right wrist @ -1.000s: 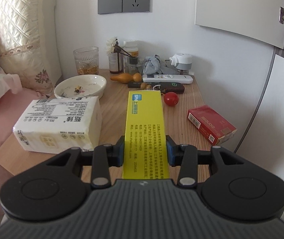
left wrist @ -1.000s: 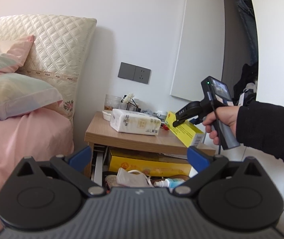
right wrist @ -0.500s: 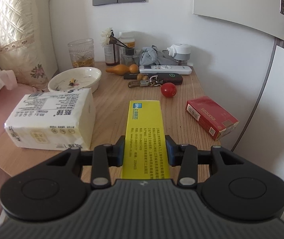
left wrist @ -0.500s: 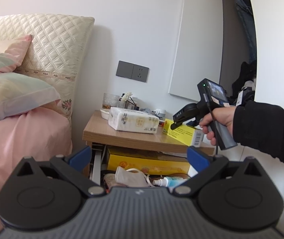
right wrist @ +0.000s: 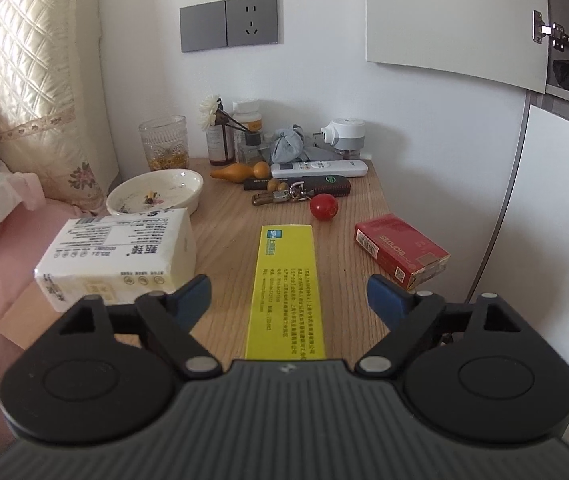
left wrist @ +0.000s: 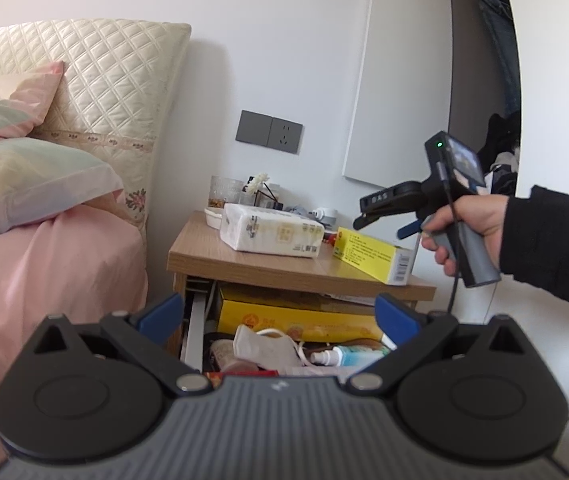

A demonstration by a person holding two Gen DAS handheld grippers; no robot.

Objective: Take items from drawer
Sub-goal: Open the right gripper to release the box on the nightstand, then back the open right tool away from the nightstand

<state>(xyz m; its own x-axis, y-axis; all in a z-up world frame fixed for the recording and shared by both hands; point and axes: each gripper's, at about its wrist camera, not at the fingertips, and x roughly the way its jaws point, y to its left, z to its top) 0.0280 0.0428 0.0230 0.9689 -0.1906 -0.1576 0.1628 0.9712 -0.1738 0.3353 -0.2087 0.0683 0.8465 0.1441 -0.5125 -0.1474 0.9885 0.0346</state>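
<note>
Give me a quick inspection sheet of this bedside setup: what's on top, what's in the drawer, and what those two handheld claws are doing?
Surface: wooden nightstand top, crowded.
Job's things: yellow box lies flat on the top; open drawer below holds a larger yellow carton, a face mask and a spray bottle.
Clutter: tissue pack, dish, glass, red ball, red packet, keys, remote.
Grippers: right gripper open, jaws either side of the yellow box, apart from it; left gripper open, above the drawer.
Cables: black lead hanging from the right gripper's handle.
Surroundings: bed, wall socket, wardrobe.
</note>
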